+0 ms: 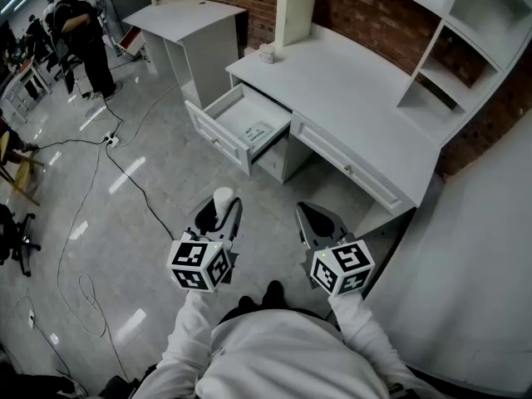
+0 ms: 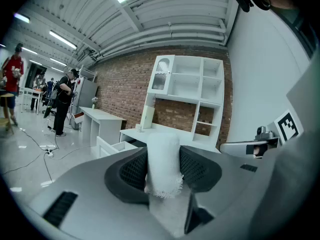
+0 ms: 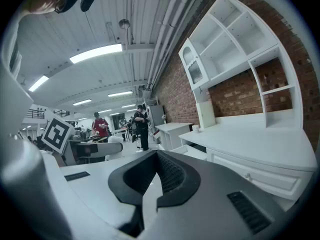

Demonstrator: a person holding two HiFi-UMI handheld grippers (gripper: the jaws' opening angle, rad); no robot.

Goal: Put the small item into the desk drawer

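**Q:** Grippers, how many and what state?
**A:** Two. My left gripper (image 1: 218,213) was clamped on one small white roll (image 2: 162,159). Its jaws stood fairly wide because the roll filled them, with both pads pressed on its sides. The roll was upright and its top poked above the jaws. My right gripper (image 3: 159,176) had its jaws together with nothing between them.

**Q:** Where was the roll?
**A:** In the lower centre of the head view, over the floor (image 1: 125,223), well apart from the desk drawer (image 1: 241,123).

**Q:** Drawer count?
**A:** I saw one open drawer, pulled out at the upper centre, with one flat sheet (image 1: 258,131) lying inside. One long closed drawer front (image 1: 349,169) sat to its right.

**Q:** Furniture?
**A:** Two white pieces. One was the desk (image 1: 357,90) with one shelf unit (image 1: 465,23) on top at the upper right, and the other was a separate table (image 1: 191,15) at the upper left. One small cup (image 1: 267,54) stood on the desk top.

**Q:** Anything else?
**A:** One person in dark clothes (image 1: 83,32) stood at the upper left, and others behind were too small to count. Cables (image 1: 100,165) trailed across the floor on the left.
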